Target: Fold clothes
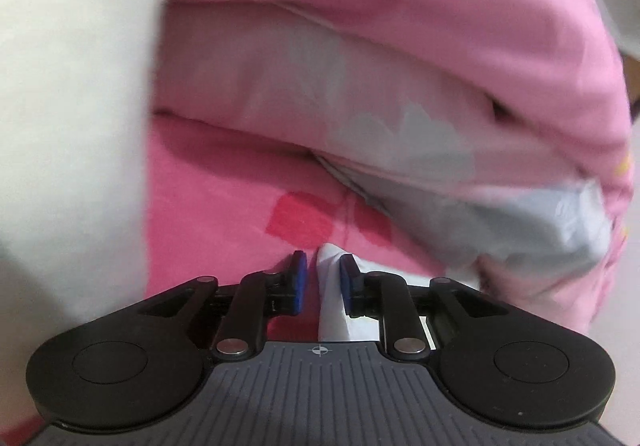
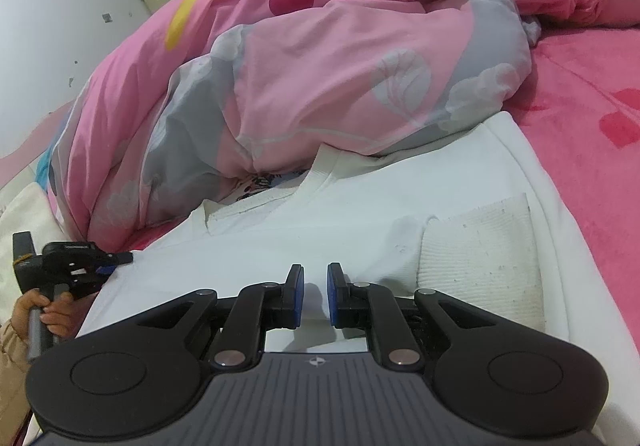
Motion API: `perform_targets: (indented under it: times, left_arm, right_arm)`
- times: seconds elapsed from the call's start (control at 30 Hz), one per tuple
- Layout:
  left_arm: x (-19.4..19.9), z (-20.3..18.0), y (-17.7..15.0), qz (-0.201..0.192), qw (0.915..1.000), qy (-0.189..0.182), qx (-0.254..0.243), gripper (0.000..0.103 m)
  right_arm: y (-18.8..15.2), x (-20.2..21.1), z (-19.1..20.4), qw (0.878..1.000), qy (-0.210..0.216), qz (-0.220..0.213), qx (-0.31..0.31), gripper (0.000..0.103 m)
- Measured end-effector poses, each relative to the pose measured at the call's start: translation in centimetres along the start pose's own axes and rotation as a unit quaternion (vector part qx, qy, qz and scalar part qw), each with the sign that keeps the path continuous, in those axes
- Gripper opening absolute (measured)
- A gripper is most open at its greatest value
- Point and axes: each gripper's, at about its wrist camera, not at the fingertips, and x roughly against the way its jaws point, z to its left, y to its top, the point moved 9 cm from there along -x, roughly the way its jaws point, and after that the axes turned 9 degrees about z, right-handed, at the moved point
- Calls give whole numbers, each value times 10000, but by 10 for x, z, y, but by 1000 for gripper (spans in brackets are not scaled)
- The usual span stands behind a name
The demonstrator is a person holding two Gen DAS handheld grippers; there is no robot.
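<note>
white garment (image 2: 360,214): a white top laid flat on the pink bed sheet (image 2: 592,150), neckline (image 2: 256,202) toward the heaped quilt, one ribbed cuff or hem panel (image 2: 480,258) lying on its right part. a printed patch shows inside the neck opening. the far edge touches the quilt.

left gripper (image 1: 323,278): seen in its own view with a fold of white cloth (image 1: 332,302) rising between the blue pads (image 1: 299,282); the cloth leans against the right pad, a slim gap shows at the left one, so the grip is slack and not pressing. more white cloth (image 1: 72,126), blurred, fills the left of that view. in the right wrist view the same tool (image 2: 108,260) sits at the garment's left edge, held by a hand (image 2: 44,310) in a tan sleeve (image 2: 10,350).

right gripper (image 2: 315,294): jaws narrow but parted, nothing between them, poised over the near part of the garment; contact with the cloth cannot be told.

quilt (image 2: 320,66): pink and grey, cloud print, bunched behind the garment.

wall (image 2: 52,6): white, at the far left.
</note>
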Motion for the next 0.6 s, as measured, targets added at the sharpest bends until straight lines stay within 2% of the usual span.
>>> perform_targets:
  times: [0.13,0.2,0.23,0.33,0.43,0.47,0.53,0.6]
  left_arm:
    - [25,-18,0,-423,9972,205,-583,20]
    - [29,-41,-5,-464,9927,12,-1113,20]
    - [30,-52,-8,-448,9895,-89,-1369,20]
    - [6,-69,-20,68,9841,-204,-1764,20]
    - [-29,-49,-19,369,9869,212,-1556,19]
    - [-35,-38,-13,311,9909,128,-1304,9]
    - [-30,-20,0,32,9967,37,-809,8]
    - [-19,-3,10,-300,9969,466,-565,7]
  right_arm:
    - [0,0,0,10000,0,6,-13,12]
    - [1,0,0,10000,6,7,-26,12]
    - [1,0,0,10000,7,8,-30,12]
    - [1,0,0,10000,16,11,-38,12]
    - [1,0,0,10000,30,13,-54,12]
    - [1,0,0,10000,40,15,-62,12]
    - [1,0,-1,9999,56,17,-84,12]
    - [1,-1,-1,9999,77,20,-112,12]
